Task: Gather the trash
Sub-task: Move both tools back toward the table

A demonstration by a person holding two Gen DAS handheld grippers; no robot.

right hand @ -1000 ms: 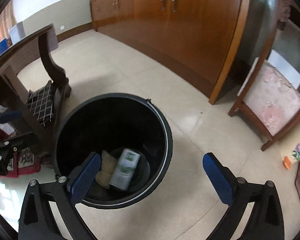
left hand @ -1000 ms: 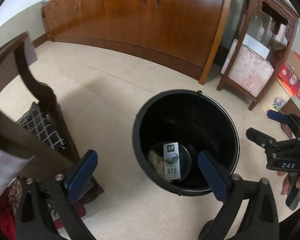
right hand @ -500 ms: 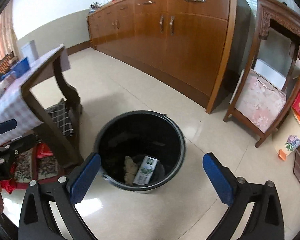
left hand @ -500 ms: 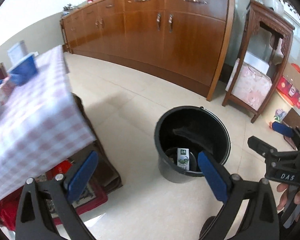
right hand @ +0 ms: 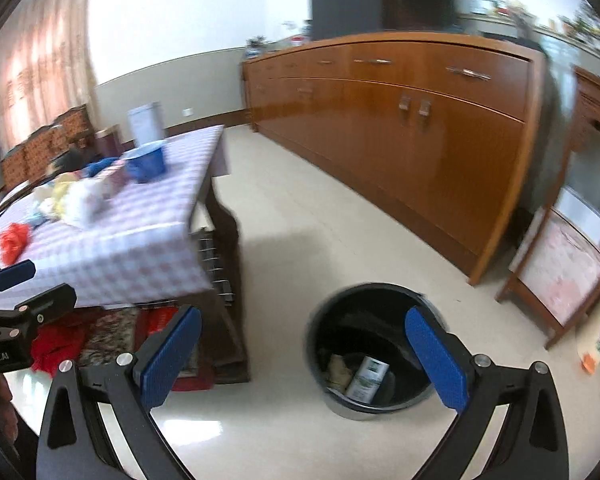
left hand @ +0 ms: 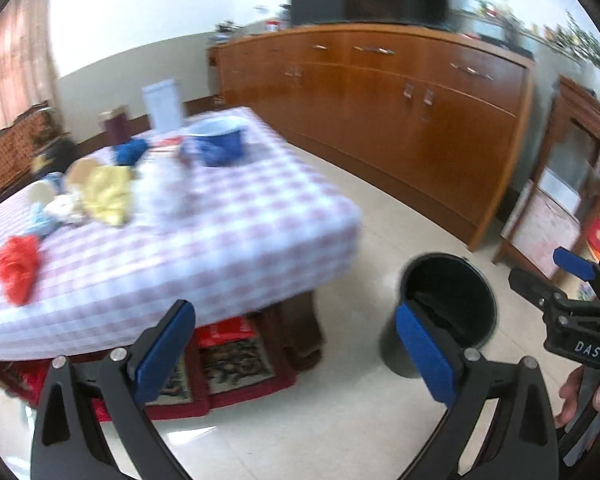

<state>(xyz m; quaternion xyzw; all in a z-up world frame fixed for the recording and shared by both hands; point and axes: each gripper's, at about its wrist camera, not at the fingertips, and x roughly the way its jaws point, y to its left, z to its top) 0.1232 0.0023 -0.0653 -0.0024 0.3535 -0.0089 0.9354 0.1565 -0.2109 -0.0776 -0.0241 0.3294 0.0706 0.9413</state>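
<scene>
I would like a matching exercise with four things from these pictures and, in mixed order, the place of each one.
Things:
1. carton
2. blue bowl
3. red crumpled piece
4. bin

Places:
A. on the floor beside the table
B. near the table's front left edge
C. inside the bin
D. on the table's far side, toward the cabinet

Pairs: 1-C, 2-D, 3-B, 4-A

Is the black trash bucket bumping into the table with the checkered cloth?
Apart. The right wrist view shows bare floor tile between the black trash bucket and the nearest leg of the table.
</scene>
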